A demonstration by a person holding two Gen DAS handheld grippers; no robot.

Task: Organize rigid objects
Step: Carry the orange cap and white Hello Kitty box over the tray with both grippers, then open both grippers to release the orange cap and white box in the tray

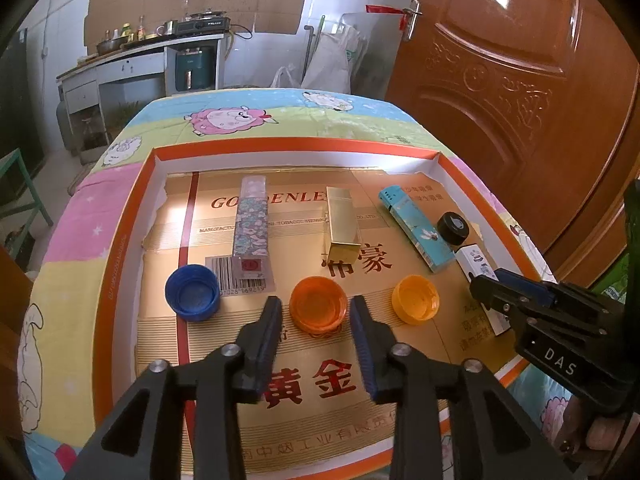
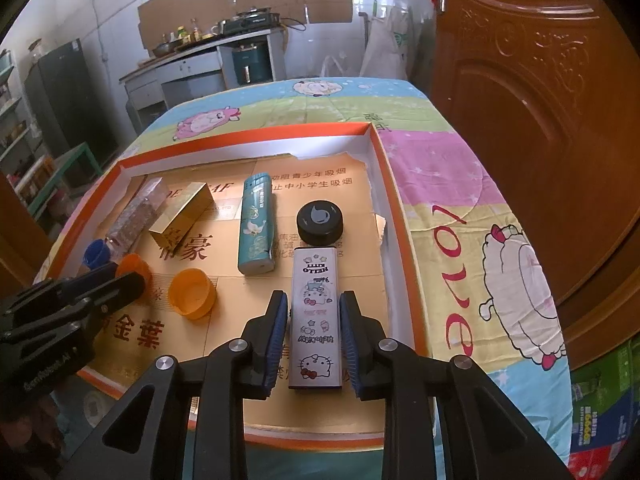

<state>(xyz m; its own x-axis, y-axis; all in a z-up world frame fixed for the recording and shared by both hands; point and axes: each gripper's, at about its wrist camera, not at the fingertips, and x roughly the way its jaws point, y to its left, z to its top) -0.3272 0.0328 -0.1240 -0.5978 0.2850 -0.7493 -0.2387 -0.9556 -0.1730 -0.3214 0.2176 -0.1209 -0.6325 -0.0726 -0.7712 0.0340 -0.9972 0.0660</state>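
Shallow orange-rimmed tray (image 1: 132, 216) on a cartoon-sheep cloth (image 1: 224, 120), gold printed cardboard lining its floor. Near edge, left to right: blue cap (image 1: 192, 293), orange cap (image 1: 318, 305), yellow cap (image 1: 416, 299), all 3 open side up. Behind them, toward the far edge: floral box (image 1: 251, 224), gold box (image 1: 343, 229), teal box (image 1: 416, 229), lying lengthwise; floral box's near end rests on a barcode label. Black round lid (image 2: 321, 221) near the right edge, white Hello Kitty box (image 2: 316, 320) just in front of it, almost touching. Left gripper (image 1: 316, 312): jaws apart, 1 finger each side of the orange cap, small gaps visible, not clamped. Right gripper (image 2: 313, 316): jaws apart, straddling the Hello Kitty box, pads close to its long sides but not pressing.
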